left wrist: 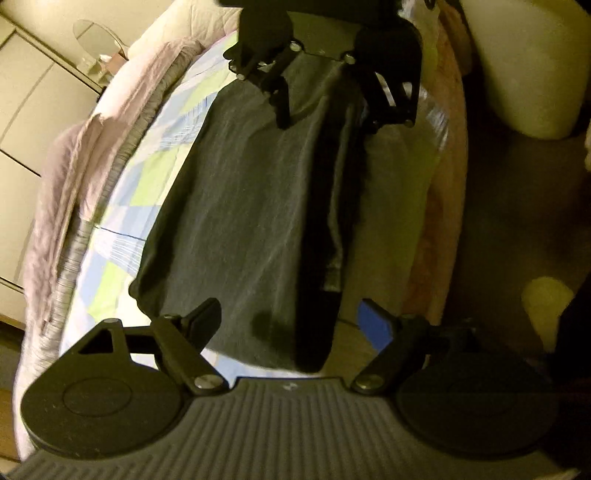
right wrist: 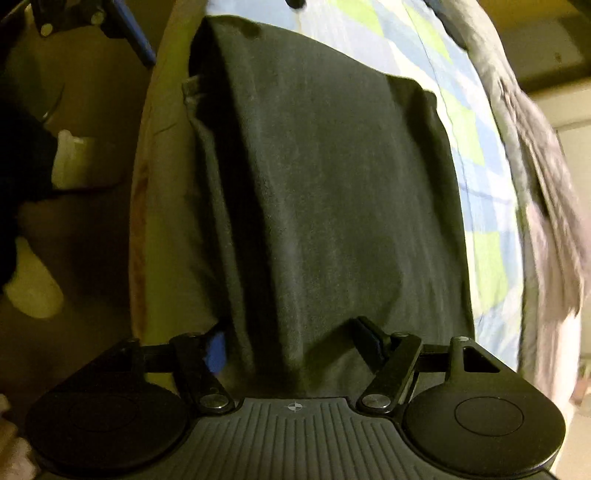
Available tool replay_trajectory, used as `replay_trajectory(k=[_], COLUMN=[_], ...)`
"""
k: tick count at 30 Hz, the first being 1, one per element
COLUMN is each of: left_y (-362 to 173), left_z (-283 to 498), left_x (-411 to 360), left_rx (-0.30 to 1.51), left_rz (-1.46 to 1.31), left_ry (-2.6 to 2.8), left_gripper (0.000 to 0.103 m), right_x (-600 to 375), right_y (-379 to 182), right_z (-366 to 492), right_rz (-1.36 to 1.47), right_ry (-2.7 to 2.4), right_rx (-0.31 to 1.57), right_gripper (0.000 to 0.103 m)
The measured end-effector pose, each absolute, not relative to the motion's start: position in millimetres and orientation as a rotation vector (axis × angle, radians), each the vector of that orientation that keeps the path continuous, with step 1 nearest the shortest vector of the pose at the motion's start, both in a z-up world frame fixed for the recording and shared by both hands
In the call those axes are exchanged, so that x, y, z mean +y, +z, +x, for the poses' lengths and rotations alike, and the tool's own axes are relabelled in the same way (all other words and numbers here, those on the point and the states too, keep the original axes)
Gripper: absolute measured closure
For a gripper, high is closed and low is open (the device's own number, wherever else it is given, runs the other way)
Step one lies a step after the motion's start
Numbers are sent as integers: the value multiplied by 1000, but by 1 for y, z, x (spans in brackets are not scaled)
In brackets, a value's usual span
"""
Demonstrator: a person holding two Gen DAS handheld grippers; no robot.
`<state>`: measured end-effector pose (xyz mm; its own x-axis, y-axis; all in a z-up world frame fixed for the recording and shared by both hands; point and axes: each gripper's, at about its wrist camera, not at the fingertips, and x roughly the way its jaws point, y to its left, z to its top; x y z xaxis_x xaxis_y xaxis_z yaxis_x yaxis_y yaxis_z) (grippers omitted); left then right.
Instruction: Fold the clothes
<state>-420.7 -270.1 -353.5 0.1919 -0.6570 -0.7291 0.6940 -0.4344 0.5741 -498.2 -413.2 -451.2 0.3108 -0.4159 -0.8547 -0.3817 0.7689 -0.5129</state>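
A dark grey garment (left wrist: 251, 206) lies folded into a long strip on the bed's blue and green checked sheet (left wrist: 147, 173), along the mattress edge. My left gripper (left wrist: 290, 321) hangs open over one short end, its fingers straddling the cloth with the pads clear of it. At the opposite end my right gripper (left wrist: 332, 110) also stands open above the fabric. In the right wrist view the garment (right wrist: 314, 184) runs away from my right gripper (right wrist: 291, 343), whose fingers sit wide on either side of the near end. The left gripper's blue pad (right wrist: 129, 33) shows at the top left.
A pinkish-grey quilt (left wrist: 74, 184) is bunched along the far side of the bed. White drawers (left wrist: 29, 103) with a round mirror (left wrist: 96, 37) stand behind it. The mattress side (left wrist: 447, 184) drops to a dim floor with a pale tub (left wrist: 528, 74).
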Motion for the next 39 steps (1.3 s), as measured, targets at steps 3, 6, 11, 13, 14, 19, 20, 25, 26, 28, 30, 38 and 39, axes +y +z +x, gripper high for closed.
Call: replay_trajectory(k=[3, 6, 11, 13, 14, 19, 20, 25, 26, 28, 30, 38, 39], left_y=[-357, -356, -367, -374, -378, -385, -384, -366, -360, -350, -345, -344, -344], left_z=[-426, -431, -438, -435, -433, -434, -433, -421, -417, -412, -407, -396, -391], left_x=[-279, -286, -296, -302, -305, -305, -304, -294, -293, -288, -289, -298, -301], left_rx=[35, 0, -105, -126, -128, -152, -135, 2, 30, 70, 95, 56, 62], left_rz=[1323, 1336, 1415, 1453, 1471, 1509, 1505, 1385, 1352, 1290, 1263, 1309, 1305], left_ry=[-1471, -1455, -1414, -1385, -1371, -1361, -1359, -1391, -1398, -1403, -1384, -1380, -1375], left_gripper=[24, 21, 18, 18, 18, 19, 19, 20, 20, 20, 30, 58, 58], right_x=[-427, -442, -476, -488, -494, -510, -508, -493, -488, -467, -460, -456, -458], right_y=[-448, -432, -398, -392, -389, -392, -394, -405, -409, -415, -420, -430, -431], right_z=[-499, -497, -484, -480, -479, -477, -476, -478, -481, -495, -506, -503, -498], right_rz=[-684, -570, -402, -375, -359, -330, -341, -403, -423, -477, -511, -560, -564], right_ry=[-25, -34, -73, -74, -74, -70, -70, -72, -77, -88, -103, -167, -175], right_rx=[1276, 1278, 1260, 1259, 1258, 1253, 1252, 1240, 1237, 1237, 1234, 1186, 1173], right_gripper=[34, 54, 72, 72, 72, 71, 71, 71, 69, 62, 61, 85, 86])
